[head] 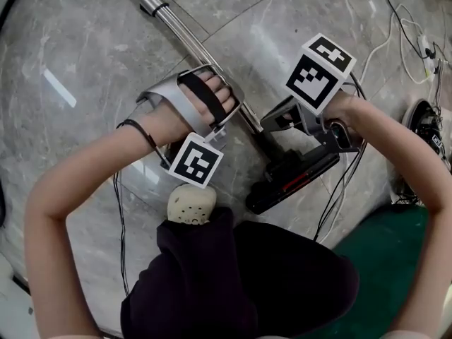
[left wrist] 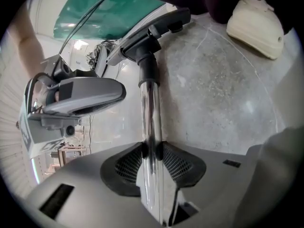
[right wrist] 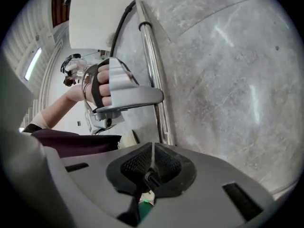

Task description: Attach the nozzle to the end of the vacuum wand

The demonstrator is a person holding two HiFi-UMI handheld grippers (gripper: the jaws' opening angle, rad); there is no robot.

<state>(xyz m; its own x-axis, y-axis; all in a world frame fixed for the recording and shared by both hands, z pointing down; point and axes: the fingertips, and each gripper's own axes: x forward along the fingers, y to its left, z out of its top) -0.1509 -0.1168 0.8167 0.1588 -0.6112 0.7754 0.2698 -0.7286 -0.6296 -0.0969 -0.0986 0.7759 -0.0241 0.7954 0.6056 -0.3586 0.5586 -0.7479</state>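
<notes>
The left tongs (left wrist: 152, 148) pinch the shiny chrome vacuum wand tube (left wrist: 151, 103), while the right tongs (right wrist: 152, 148) are pressed together on nothing. That leaves the black plastic floor nozzle (left wrist: 151, 32), at the tube's end straight ahead of the left tongs, unheld. If its collar is only half seated, a lift or twist could shed it, or the slick tube could slip. I count one wand, one nozzle and two tongs.

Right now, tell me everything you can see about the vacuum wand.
The wand is a shiny, chrome-looking tube slanting over the grey stone floor. A dark band rings it higher up. Its far end sits in the neck of the black nozzle. The left claw is clamped around it.
</notes>
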